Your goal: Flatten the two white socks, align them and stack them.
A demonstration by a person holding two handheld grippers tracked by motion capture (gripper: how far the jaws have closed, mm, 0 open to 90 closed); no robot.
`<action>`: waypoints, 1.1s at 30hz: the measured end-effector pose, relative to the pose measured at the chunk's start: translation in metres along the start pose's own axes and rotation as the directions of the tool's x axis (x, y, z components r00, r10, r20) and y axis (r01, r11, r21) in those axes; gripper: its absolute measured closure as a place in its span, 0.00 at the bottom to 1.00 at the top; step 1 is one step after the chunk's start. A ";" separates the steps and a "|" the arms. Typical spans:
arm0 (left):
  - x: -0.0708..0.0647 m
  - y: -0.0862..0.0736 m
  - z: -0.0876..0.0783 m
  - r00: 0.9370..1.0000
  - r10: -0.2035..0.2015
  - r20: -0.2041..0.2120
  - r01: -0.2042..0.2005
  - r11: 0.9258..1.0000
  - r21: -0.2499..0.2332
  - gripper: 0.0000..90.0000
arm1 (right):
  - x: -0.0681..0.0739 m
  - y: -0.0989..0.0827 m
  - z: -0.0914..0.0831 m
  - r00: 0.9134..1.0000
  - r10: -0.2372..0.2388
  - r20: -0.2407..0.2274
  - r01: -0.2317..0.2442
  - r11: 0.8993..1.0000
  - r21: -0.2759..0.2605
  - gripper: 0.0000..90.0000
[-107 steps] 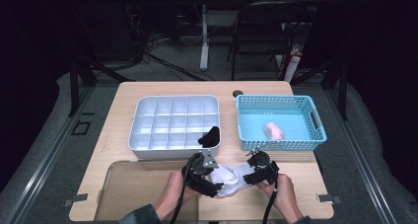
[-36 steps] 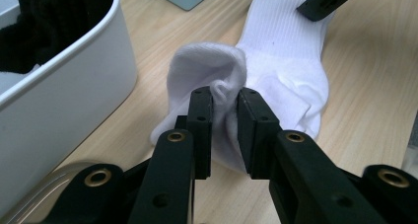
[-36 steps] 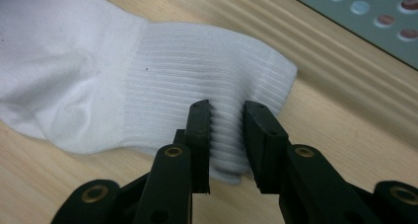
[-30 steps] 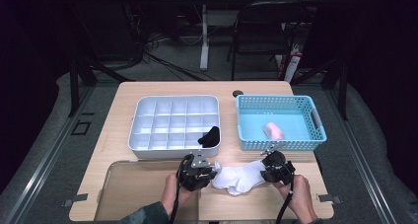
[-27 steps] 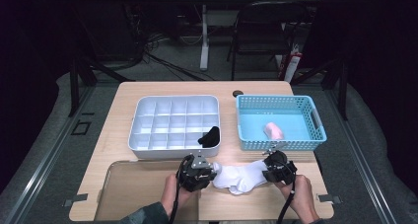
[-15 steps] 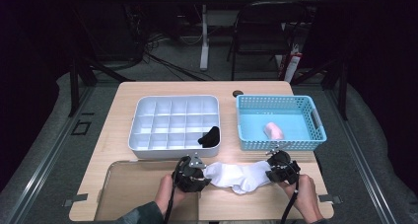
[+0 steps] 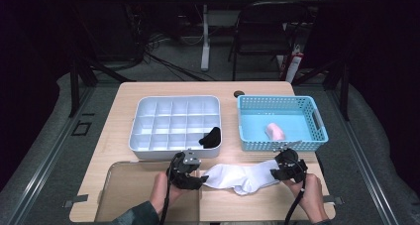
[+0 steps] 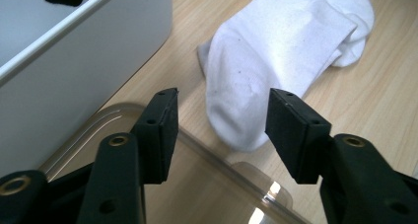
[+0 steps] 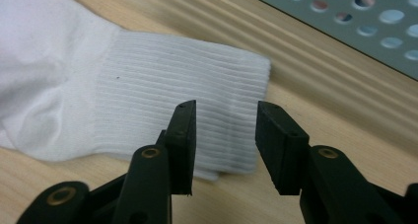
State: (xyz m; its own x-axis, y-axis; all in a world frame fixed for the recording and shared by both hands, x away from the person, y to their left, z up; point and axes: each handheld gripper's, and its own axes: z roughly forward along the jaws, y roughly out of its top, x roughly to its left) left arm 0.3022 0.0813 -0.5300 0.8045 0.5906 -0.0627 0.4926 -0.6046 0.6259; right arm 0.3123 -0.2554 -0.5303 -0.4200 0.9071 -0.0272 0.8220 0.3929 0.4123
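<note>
The white sock (image 7: 242,178) is laid flat on the table, just in front of the white divided tray (image 7: 174,123). The left gripper (image 8: 219,128) has just been opening, jaws apart above the toe end. The right gripper (image 9: 224,140) has likewise been opening, jaws apart over the ribbed cuff, nothing clamped.

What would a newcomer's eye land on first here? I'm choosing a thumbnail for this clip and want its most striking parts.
First, the white sock stretched flat along the table's near edge, with the left gripper at its toe end and the right gripper at its ribbed cuff. Both grippers' jaws have just been opening and stand apart, pressing on nothing. Behind it, a black item sits in the white divided tray, and a pink item lies in the blue basket.
</note>
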 end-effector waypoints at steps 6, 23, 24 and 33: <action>-0.010 0.008 0.008 0.999 0.052 -0.012 -0.052 0.999 0.007 0.65 | -0.009 0.000 0.009 0.999 0.042 -0.003 -0.042 0.999 0.009 0.64; -0.011 0.006 0.033 0.997 0.078 0.013 -0.079 0.989 0.122 0.89 | -0.007 0.000 0.015 0.998 0.053 -0.038 -0.051 0.998 0.037 0.89; -0.011 0.006 0.033 0.997 0.078 0.016 -0.079 0.990 0.120 0.90 | -0.007 -0.001 0.015 0.997 0.061 -0.045 -0.059 0.998 0.031 0.89; -0.012 0.009 0.027 0.997 0.075 0.015 -0.076 0.995 0.072 0.92 | -0.010 -0.001 0.001 0.995 0.083 -0.060 -0.084 0.996 -0.011 0.95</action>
State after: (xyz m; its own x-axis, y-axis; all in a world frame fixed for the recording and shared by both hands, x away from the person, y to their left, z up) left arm 0.3053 0.0542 -0.5443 0.8439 0.5357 -0.0274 0.4531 -0.6847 0.5709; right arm 0.3162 -0.2644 -0.5307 -0.3724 0.9260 0.0615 0.8501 0.3138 0.4230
